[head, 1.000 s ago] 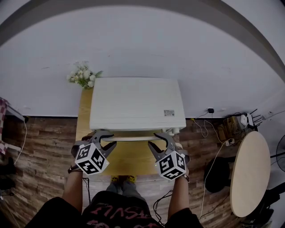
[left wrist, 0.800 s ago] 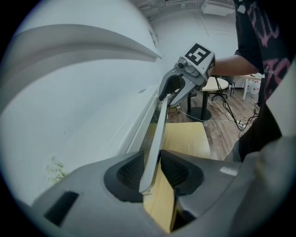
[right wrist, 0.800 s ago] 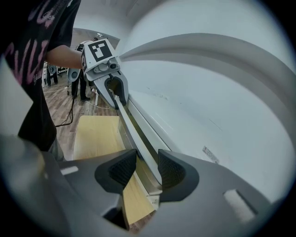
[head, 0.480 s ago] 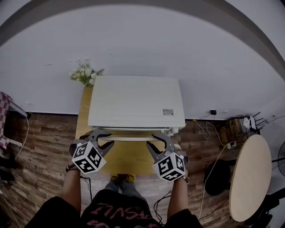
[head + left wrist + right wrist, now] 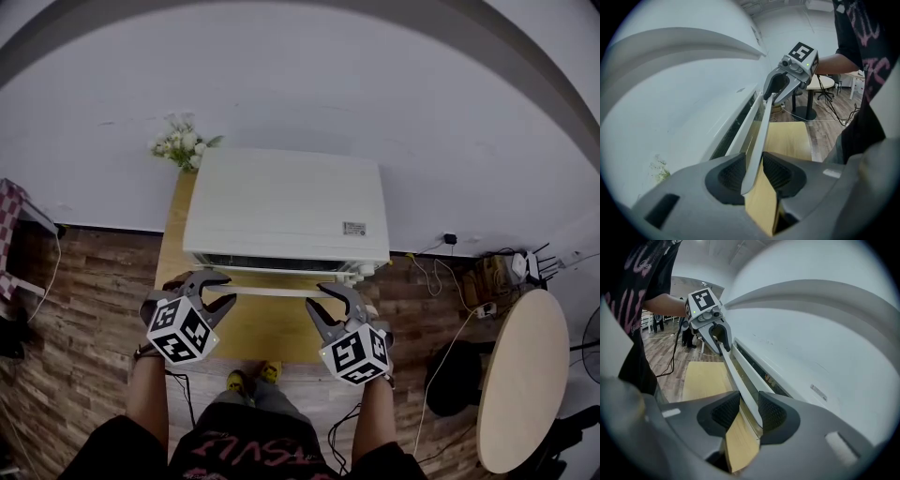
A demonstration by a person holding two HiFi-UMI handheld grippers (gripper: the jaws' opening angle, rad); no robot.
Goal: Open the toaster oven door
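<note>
Your left gripper (image 5: 223, 291) clamps the slim white bar handle (image 5: 267, 292) of the white toaster oven (image 5: 286, 206) on the light wooden desk (image 5: 272, 333). Your right gripper (image 5: 317, 302) has just been closing its jaws on it. I think an uneven pull may slide the oven forward.

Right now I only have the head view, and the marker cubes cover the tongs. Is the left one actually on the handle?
Observer: Yes. In the left gripper view the left tongs are clamped on one end of the handle.
Reviewer: And the right one?
Observer: The right tongs have just been closing. The handle's other end sits between them and looks gripped from both sides.
Reviewer: Is that dark strip above the handle an opening?
Observer: Yes. In the left gripper view the top edge of the door stands off the oven, with a dark slot between them.
</note>
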